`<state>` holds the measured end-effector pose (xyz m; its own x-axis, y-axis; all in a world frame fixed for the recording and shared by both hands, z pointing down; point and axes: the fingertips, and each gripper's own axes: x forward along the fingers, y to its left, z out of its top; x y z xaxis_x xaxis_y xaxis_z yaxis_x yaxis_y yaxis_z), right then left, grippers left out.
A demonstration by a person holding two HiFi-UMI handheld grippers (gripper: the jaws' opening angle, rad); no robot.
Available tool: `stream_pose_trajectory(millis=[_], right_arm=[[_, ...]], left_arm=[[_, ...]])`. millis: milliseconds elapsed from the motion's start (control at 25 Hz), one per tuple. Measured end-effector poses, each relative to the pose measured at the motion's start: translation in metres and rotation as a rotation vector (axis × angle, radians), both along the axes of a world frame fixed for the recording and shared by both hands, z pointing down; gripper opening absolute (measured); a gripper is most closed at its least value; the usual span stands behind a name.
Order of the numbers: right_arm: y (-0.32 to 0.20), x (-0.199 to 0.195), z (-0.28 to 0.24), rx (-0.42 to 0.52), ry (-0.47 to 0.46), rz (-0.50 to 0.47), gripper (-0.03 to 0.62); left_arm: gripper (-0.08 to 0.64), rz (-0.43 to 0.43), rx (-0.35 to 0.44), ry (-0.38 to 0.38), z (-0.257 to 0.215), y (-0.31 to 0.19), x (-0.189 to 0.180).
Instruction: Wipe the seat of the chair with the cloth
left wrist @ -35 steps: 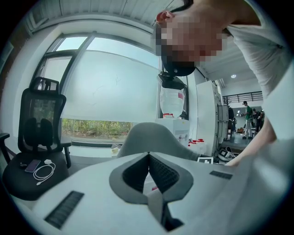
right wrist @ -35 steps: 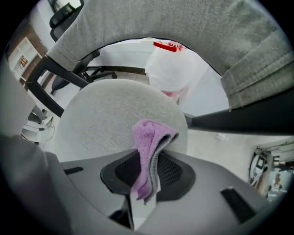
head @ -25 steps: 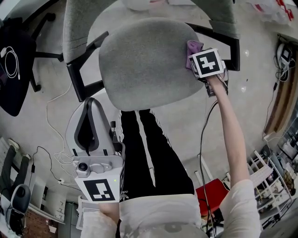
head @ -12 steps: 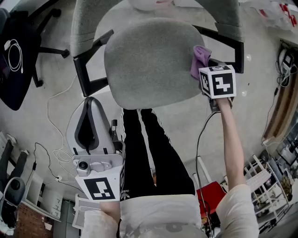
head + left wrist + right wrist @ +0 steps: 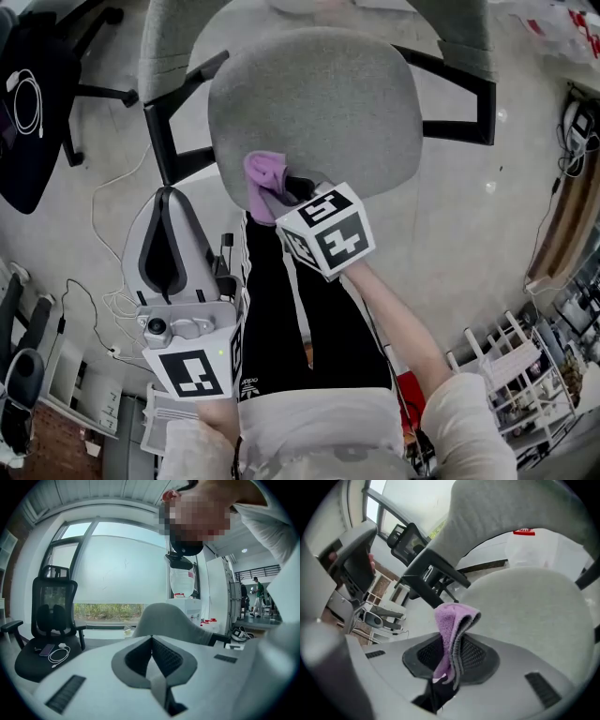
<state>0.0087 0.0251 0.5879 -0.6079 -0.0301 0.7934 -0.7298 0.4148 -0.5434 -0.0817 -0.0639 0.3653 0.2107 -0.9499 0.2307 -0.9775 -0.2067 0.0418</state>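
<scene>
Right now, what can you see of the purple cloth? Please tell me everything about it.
The cloth is small, purple and fluffy, like microfibre, with a greyish stitched edge. It is folded over and pinched between the closed jaws of the right gripper, and its free fold stands out beyond them. In the head view it sits at the near edge of the grey seat, toward the left. Whether it presses on the seat is unclear.
</scene>
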Motion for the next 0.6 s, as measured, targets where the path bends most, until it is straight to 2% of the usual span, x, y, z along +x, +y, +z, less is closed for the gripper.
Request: stream_pose_trajectory(millis=[120, 280, 440, 600], right_arm=[[0.012, -0.044, 0.023, -0.018, -0.056, -0.034, 0.091], [0.023, -0.063, 0.052, -0.031, -0.033, -0.096, 0.091], [0.025, -0.062, 0.064, -0.03, -0.01, -0.109, 0.091], [0.023, -0.037, 0.066, -0.013, 0.023, -0.114, 0.091]], left_arm=[[0.012, 0.003, -0.001, 0.008, 0.001, 0.001, 0.005], [0.012, 0.003, 0.0, 0.017, 0.001, 0.003, 0.008], [0.012, 0.001, -0.004, 0.014, 0.003, 0.002, 0.007], [0.012, 0.006, -0.006, 0.01, 0.003, 0.001, 0.008]])
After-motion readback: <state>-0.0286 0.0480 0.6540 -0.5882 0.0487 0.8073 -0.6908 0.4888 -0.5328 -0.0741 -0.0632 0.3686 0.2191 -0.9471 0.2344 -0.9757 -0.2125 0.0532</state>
